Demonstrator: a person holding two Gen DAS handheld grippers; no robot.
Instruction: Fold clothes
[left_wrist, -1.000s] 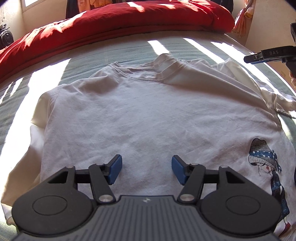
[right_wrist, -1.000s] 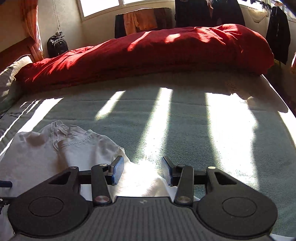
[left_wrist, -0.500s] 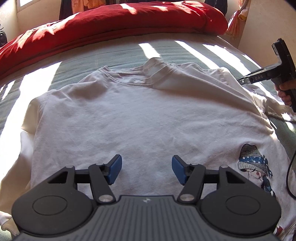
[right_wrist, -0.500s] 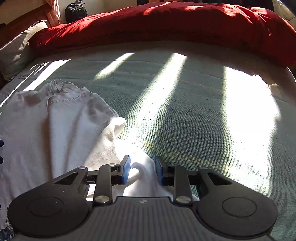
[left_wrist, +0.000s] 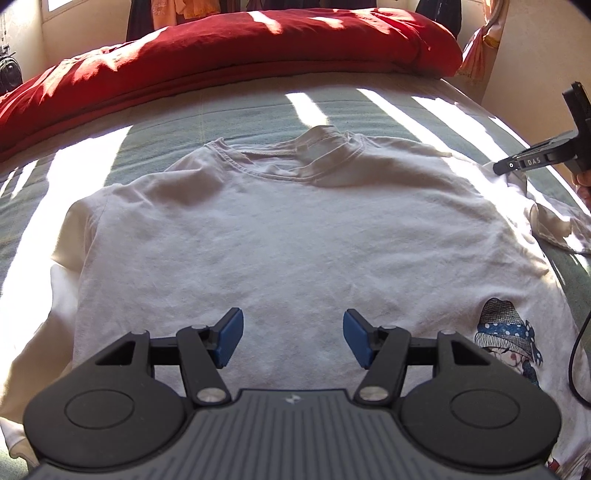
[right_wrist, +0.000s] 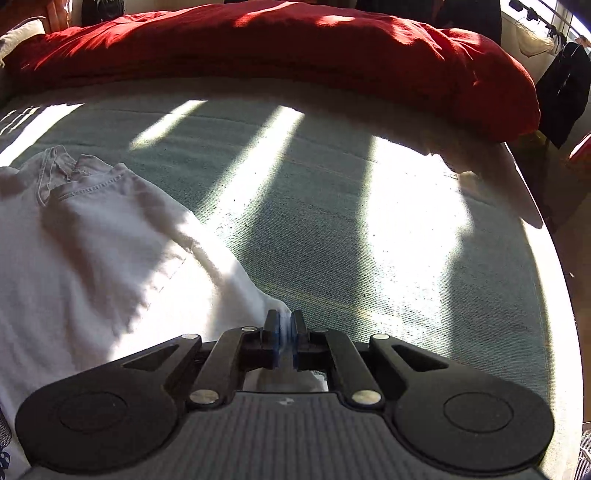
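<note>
Through my left wrist camera, the white cotton T-shirt with a small printed figure in a blue dotted hat lies spread flat across the grey-green woven bedcover, collar toward the rumpled red duvet at the far side; its left sleeve looks tucked under, its right sleeve is rumpled near the edge; my left gripper hovers over the lower middle of the shirt with its blue pads wide apart and nothing between them; at the far right my right gripper shows with its tip on the sleeve cloth.

Through my right wrist camera, my right gripper has its jaws closed tight on a bunched fold of the white sleeve edge, a sliver of cloth showing between the pads; the shirt body runs off to the left.

I judge the step in hand to be a sleeve fold: the right side is pinched and ready to be carried inward over the body; the next move calls for lifting that edge just clear and sweeping it toward the shirt's middle line without dragging the rest, perhaps with my left gripper pressing the body down.

Against half a second ago, my right jaws were only partly closed round the cloth and now clamp it; a second ago they stood wide; my left gripper has barely changed.
</note>
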